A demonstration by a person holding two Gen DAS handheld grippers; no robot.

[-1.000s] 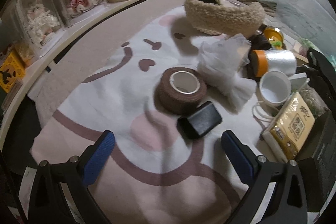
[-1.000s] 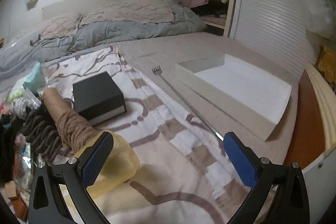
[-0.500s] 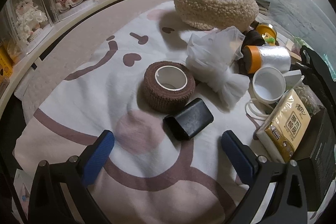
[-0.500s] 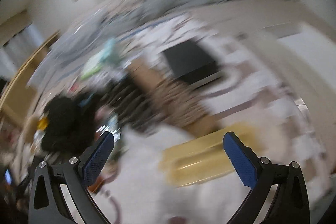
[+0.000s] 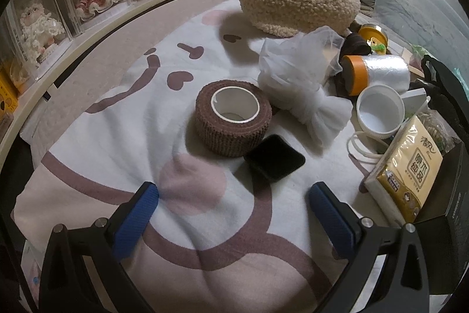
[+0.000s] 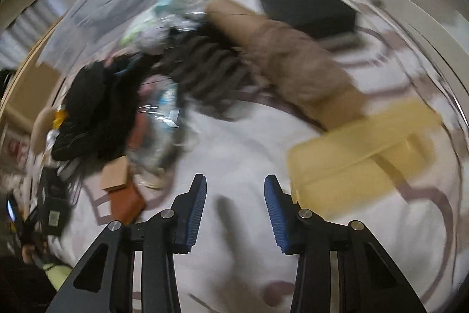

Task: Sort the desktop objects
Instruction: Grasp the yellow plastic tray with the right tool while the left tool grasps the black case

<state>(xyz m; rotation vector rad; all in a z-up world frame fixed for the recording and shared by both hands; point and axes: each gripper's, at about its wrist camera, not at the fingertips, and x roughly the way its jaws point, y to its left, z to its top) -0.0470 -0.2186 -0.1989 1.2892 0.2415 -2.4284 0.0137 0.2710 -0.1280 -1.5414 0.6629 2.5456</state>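
From my left camera the view is sharp: my left tongs (image 5: pixel 233 203) stand spread wide with nothing between them, over a white blanket (image 5: pixel 123 119) printed with brown lines and pink patches. Just past them lies a small black case (image 5: pixel 275 158), touching the foot of a brown tape roll (image 5: pixel 232 117) that rests on its flat side. Beside the roll is a white mesh bundle (image 5: pixel 299 78), then a white cup (image 5: pixel 380 110) and a foil roll with an orange end (image 5: pixel 378 72). A yellow tissue pack (image 5: pixel 409 170) leans against a black box (image 5: pixel 445 225) that the frame edge cuts off. A fuzzy cream bag (image 5: pixel 296 5) sits farther back.

My right camera is badly smeared. My right tongs (image 6: pixel 235 189) have just been closing and now sit drawn in to a narrow gap, with only blanket between them. Beyond them I can make out a yellow container (image 6: pixel 363 154), a tan roll (image 6: pixel 293 57) overlapping its far side, a dark corded bundle (image 6: pixel 208 69) and a black box (image 6: pixel 307 8). The heap at the left is too blurred to name.
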